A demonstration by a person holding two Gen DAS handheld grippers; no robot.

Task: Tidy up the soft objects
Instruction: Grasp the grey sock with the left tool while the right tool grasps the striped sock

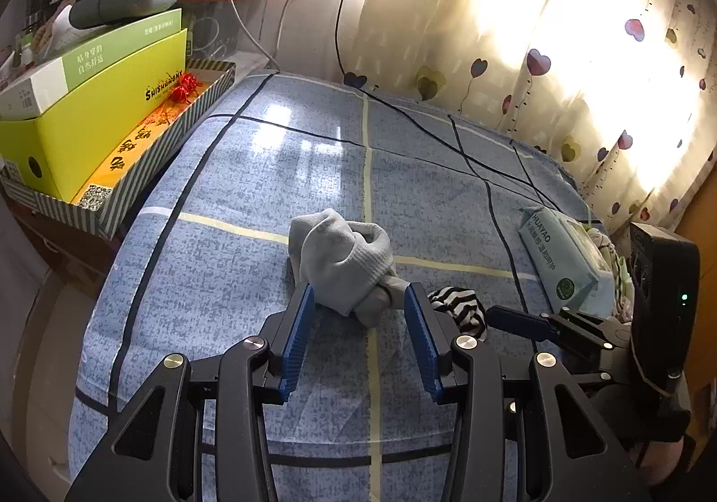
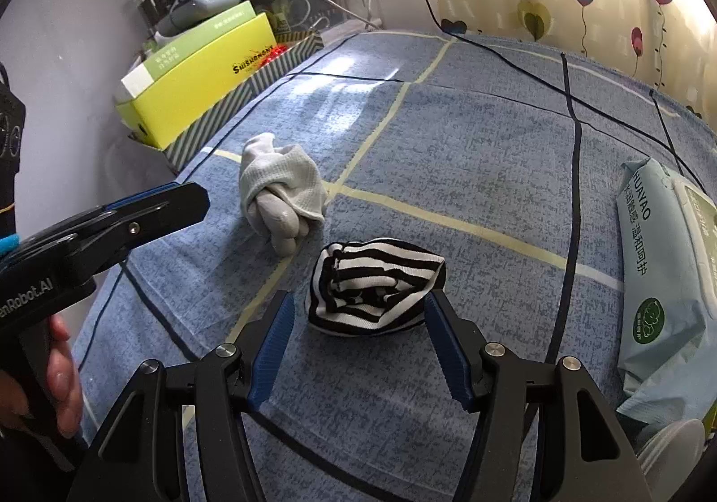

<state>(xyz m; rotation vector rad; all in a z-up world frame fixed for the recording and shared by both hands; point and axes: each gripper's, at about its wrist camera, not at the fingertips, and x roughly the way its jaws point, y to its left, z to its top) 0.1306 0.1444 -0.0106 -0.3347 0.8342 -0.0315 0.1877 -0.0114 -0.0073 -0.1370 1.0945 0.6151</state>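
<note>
Blue checked bed (image 1: 269, 170) carries both bundles side by side: the grey sock roll (image 1: 345, 264) lies between the left gripper (image 1: 358, 300)'s wide jaws, the striped sock roll (image 2: 374, 285) between the right gripper (image 2: 358, 309)'s. Each should centre, press low, then squeeze the thick middle

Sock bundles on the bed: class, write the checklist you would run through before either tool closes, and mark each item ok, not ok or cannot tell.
1. Left tool open: ok.
2. Grey sock bundle lined up between the left tool's fingers: ok, only its near end is between the tips.
3. Right tool open: ok.
4. Striped sock bundle between the right tool's fingers: ok.
5. The two bundles apart, so neither drags the other: ok.
6. Wipes pack outside the right tool's grasp: ok.
</note>
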